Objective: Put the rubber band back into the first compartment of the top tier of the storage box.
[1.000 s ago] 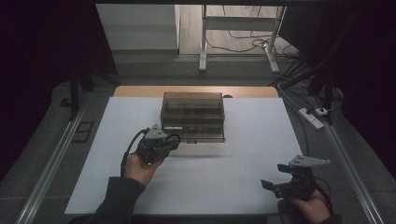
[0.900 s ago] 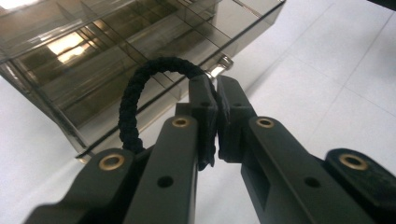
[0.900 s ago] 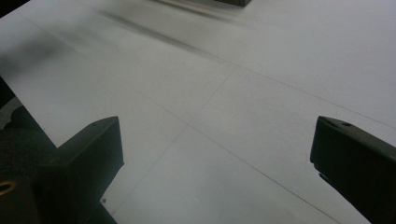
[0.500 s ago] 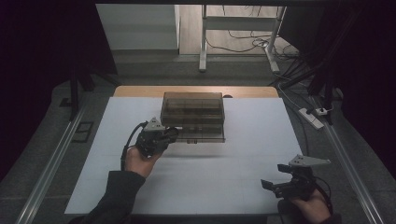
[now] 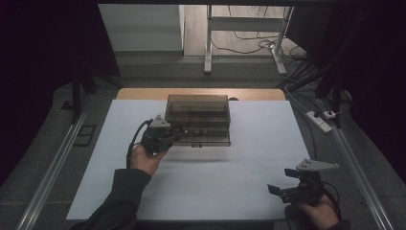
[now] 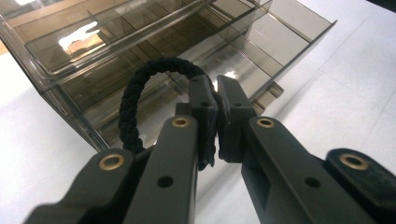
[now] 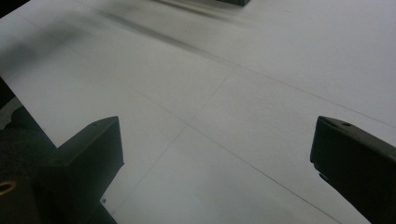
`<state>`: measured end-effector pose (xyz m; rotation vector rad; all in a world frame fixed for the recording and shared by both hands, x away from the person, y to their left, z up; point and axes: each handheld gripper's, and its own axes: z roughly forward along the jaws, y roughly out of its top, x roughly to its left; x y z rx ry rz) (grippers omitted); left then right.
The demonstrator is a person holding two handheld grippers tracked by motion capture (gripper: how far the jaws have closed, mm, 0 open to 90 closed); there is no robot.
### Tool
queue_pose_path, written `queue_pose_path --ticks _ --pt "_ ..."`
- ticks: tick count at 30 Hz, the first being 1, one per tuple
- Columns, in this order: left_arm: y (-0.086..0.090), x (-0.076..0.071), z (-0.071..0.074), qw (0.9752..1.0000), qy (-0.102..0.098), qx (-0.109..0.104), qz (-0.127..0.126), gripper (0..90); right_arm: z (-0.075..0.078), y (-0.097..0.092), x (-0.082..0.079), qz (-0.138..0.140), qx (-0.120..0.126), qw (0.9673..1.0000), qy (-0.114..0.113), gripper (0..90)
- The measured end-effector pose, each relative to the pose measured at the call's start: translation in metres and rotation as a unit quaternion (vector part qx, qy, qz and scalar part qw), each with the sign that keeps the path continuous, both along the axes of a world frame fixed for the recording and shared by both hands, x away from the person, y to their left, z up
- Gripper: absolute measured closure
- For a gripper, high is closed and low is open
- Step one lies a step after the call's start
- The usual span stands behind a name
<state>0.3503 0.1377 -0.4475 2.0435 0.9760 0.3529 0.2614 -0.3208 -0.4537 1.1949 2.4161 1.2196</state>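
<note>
Left gripper view: left gripper [image 6: 215, 109] clamped on black braided cord loop [image 6: 135, 91], carrying toward smoky clear plastic drawer organiser [image 6: 154, 42] just ahead; next, lowering into a compartment; right gripper [image 5: 287, 188] apart, idle

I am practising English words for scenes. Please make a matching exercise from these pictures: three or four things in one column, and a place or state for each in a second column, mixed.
Things:
1. left gripper
2. right gripper
3. organizer
4. braided loop

Places or states:
a. open, holding nothing, at the near right of the white sheet
b. black, pinched between two jaws
c. smoky clear plastic with compartments, at the far middle of the sheet
d. shut, by the organizer's left front corner

Pairs: 1-d, 2-a, 3-c, 4-b
</note>
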Motion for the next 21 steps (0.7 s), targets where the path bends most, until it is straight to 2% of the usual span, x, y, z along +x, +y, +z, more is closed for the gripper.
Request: queue_pose_path --ticks 8,15,21 --pt "-0.005 0.009 -0.006 0.9999 0.008 0.012 0.003 84.8 0.0 0.0 0.0 0.0 0.001 1.0 0.0 2.6" --pt "-0.005 0.013 -0.012 0.9994 0.02 0.024 0.017 84.5 0.0 0.0 0.0 0.0 0.001 1.0 0.0 2.6" --pt "-0.005 0.017 -0.016 0.999 0.032 0.026 0.017 84.0 0.0 0.0 0.0 0.0 0.001 1.0 0.0 2.6"
